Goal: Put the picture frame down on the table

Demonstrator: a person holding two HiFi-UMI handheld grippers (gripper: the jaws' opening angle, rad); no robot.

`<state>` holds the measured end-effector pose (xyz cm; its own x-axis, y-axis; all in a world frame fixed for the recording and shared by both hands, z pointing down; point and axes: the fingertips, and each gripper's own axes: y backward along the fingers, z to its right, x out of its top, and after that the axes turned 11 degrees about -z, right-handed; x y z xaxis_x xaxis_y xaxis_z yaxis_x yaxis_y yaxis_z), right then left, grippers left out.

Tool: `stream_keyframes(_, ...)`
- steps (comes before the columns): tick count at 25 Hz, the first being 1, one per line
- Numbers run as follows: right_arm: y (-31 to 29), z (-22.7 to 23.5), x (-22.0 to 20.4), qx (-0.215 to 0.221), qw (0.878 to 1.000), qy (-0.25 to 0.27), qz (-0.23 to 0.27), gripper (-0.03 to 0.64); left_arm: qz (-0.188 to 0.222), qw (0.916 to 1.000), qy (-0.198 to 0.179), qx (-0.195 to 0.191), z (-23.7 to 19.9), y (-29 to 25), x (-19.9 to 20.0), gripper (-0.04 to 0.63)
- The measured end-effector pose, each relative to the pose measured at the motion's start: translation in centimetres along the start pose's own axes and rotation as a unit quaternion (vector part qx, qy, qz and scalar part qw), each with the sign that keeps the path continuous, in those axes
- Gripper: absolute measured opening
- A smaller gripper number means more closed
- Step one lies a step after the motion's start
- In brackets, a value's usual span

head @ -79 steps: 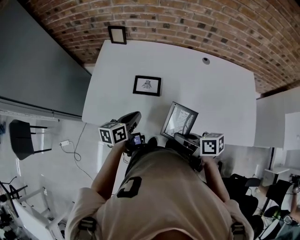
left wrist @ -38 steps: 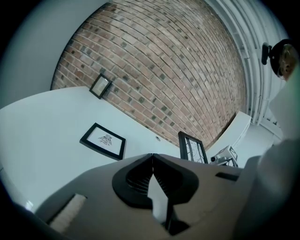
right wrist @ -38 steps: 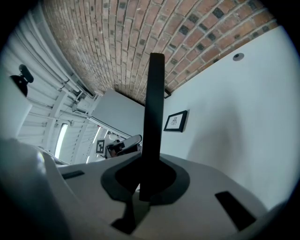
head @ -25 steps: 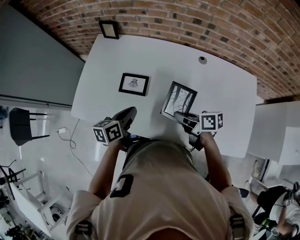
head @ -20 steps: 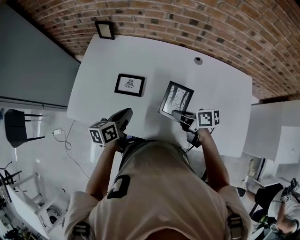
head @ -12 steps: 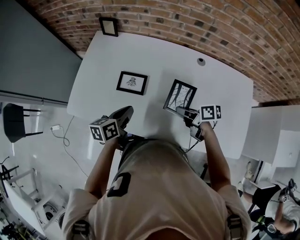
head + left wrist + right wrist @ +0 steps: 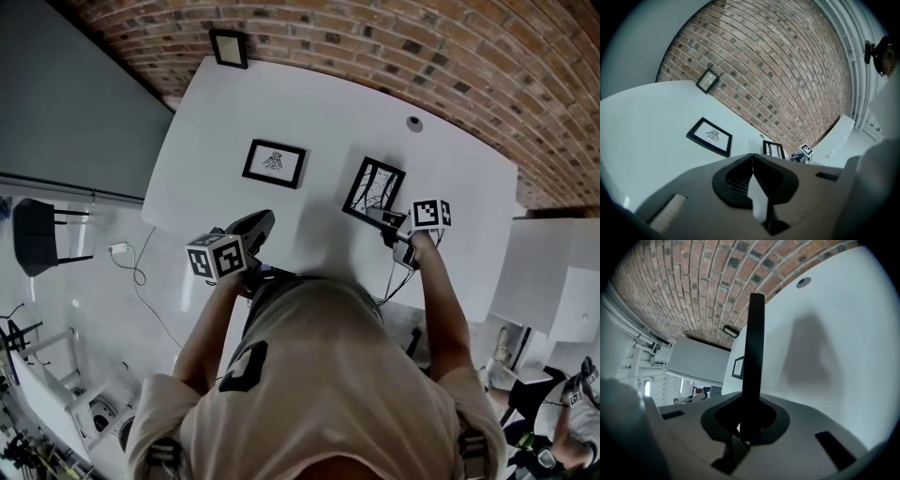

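A black picture frame (image 7: 374, 190) with a pale drawing hangs tilted low over the white table (image 7: 319, 112), right of centre. My right gripper (image 7: 386, 217) is shut on its near edge; in the right gripper view the frame (image 7: 753, 357) rises edge-on from between the jaws. My left gripper (image 7: 253, 228) is shut with nothing in it, at the table's near left edge. In the left gripper view its jaws (image 7: 752, 157) meet, and the held frame (image 7: 774, 149) shows beyond them.
A second black frame (image 7: 275, 163) lies flat on the table's left half. A small third frame (image 7: 229, 47) leans at the brick wall (image 7: 394, 47). A round grommet (image 7: 413, 122) sits far right. A chair (image 7: 33, 236) and a cable (image 7: 141, 272) are on the floor at left.
My right gripper has carried the frame forward over the table and lower, and the frame has tilted flatter toward the tabletop. My left gripper has stayed put.
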<state>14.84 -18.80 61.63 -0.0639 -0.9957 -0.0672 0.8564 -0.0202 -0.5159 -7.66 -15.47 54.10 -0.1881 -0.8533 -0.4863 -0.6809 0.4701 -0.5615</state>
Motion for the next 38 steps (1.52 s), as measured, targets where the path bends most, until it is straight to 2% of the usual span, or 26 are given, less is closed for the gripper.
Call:
stream_keyframes(20,-1.1,3.6,0.8,-0.049,0.997,-0.019,-0.048,0.015,-0.028,0.9995,-0.013,-0.003,1.2,-1.4,-0.3,0.005)
stream_keyframes(30,-1.2,4.5,1.5,-0.077,0.996,-0.017,-0.04,0.017,-0.039,0.9992,-0.007,-0.007,0.9,-1.8,-1.2,0.006)
stream_keyframes(33,-1.0,4.6,1.9,-0.098,0.995,-0.012,-0.026,0.021,-0.047,0.9988,-0.015,-0.008,1.0,-2.0,-1.5,0.006)
stream_keyframes(38,-0.5,5.6,2.0,-0.149,0.989,0.001,-0.019,0.074,-0.054,0.9983,-0.02,-0.007,1.2,-2.2,-1.9,0.005)
